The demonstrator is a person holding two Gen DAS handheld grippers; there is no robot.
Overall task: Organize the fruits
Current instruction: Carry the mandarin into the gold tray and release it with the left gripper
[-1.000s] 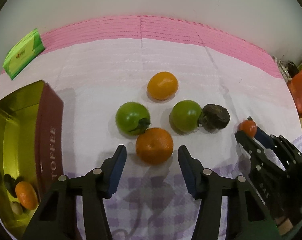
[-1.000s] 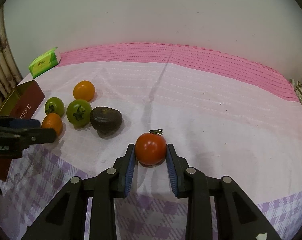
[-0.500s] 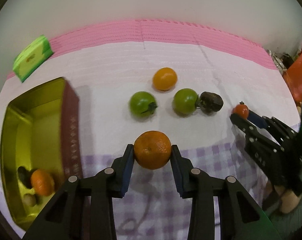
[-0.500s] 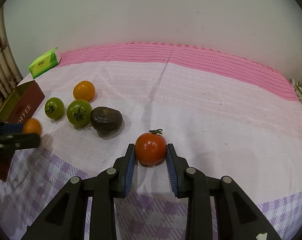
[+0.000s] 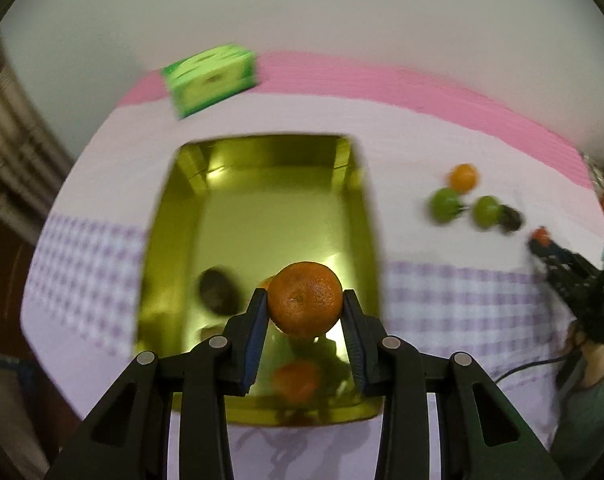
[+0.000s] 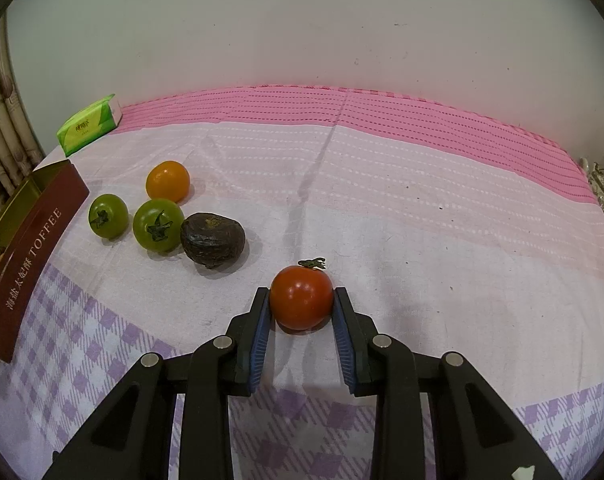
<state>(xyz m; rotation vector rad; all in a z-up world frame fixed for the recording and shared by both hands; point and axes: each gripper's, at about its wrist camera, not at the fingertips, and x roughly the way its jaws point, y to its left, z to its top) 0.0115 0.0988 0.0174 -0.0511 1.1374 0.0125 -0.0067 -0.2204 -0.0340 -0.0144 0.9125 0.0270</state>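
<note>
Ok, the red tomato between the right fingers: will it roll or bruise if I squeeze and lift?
The red tomato is round and glossy, so it could slip or roll if the right gripper loosens. Its smooth skin suggests it is soft, so squeeze gently. The stem points away from the pads, so it probably won't interfere.

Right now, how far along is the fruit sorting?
Partly done. The gold tin already holds a dark fruit, plus something orange, too blurred to name. In hand: the left gripper carries a mandarin over the tin, and the right gripper clamps a red tomato on the cloth. Left: two green tomatoes, an orange tomato and a dark brown fruit.
</note>
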